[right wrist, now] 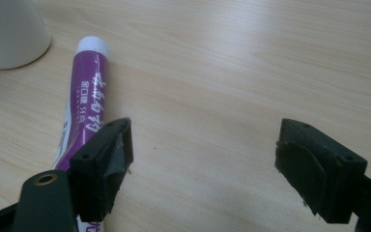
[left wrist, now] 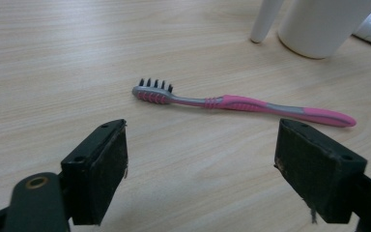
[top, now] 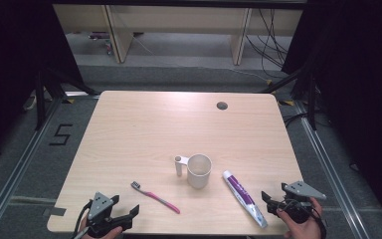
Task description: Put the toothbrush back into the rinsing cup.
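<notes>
A pink and grey toothbrush point(top: 155, 197) point(left wrist: 241, 102) lies flat on the wooden table point(top: 179, 129), bristles up. Right of it stands a white cup point(top: 199, 170) point(left wrist: 326, 24) with a handle point(top: 179, 164). A purple and white toothpaste tube point(top: 243, 197) point(right wrist: 83, 111) lies to the right of the cup. My left gripper point(top: 124, 213) point(left wrist: 200, 169) hovers open at the near left edge, just short of the toothbrush, nothing between its jaws. My right gripper point(top: 268, 199) point(right wrist: 203, 166) is open at the near right edge; its left jaw sits over the tube's lower end.
A round cable hole point(top: 222, 105) sits near the table's far right. Beyond the table are a grey floor, wooden furniture legs and loose cables point(top: 271, 45). Black stands flank both far corners.
</notes>
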Demonstrator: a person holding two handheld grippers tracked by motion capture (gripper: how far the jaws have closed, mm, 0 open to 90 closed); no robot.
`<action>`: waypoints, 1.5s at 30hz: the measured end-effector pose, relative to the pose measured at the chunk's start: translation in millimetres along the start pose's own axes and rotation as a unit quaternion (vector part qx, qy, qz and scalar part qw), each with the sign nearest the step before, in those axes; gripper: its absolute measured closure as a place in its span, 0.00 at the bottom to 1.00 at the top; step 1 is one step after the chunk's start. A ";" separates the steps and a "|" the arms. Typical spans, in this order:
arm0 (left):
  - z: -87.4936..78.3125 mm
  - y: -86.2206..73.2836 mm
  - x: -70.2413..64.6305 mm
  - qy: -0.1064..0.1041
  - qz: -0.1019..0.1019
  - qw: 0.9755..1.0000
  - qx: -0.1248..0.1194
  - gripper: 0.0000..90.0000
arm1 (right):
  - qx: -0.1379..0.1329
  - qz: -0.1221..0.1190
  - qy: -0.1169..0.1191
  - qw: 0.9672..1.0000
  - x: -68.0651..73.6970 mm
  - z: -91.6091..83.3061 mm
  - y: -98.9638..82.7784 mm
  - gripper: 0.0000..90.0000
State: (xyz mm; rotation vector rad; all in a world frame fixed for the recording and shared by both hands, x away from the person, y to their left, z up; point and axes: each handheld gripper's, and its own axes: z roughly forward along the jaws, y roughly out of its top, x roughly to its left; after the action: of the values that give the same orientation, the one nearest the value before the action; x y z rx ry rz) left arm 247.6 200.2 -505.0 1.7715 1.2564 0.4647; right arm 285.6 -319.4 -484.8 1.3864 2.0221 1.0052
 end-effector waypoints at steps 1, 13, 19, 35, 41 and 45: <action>0.4 0.7 -1.4 -0.003 0.001 1.000 -0.002 0.24 | 0.001 0.000 0.001 1.000 0.1 0.1 0.0 0.24; 13.0 13.4 -32.0 -0.067 0.034 0.997 -0.005 0.51 | 0.007 0.014 0.002 1.000 2.7 -0.5 -0.3 0.24; 27.5 21.4 -52.7 -0.092 0.064 0.994 -0.001 0.67 | 0.004 -0.007 -0.002 1.000 0.4 0.7 -0.3 0.24; 74.1 23.4 -88.0 -0.141 0.140 0.978 0.057 0.97 | 0.014 0.009 0.009 1.000 3.9 1.1 -0.8 0.25; 79.0 18.9 -89.7 -0.152 0.148 0.974 0.079 0.98 | 0.017 0.000 0.007 1.000 4.3 1.3 -0.6 0.26; 74.1 17.1 -87.1 -0.152 0.150 0.973 0.083 0.98 | 0.014 0.000 0.012 1.000 4.0 1.8 -1.0 0.26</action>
State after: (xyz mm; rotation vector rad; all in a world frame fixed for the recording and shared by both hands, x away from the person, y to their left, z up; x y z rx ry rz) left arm 274.1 88.1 -514.6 2.0966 0.8378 0.2470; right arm 284.8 -315.3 -486.7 1.3948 2.0610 1.0002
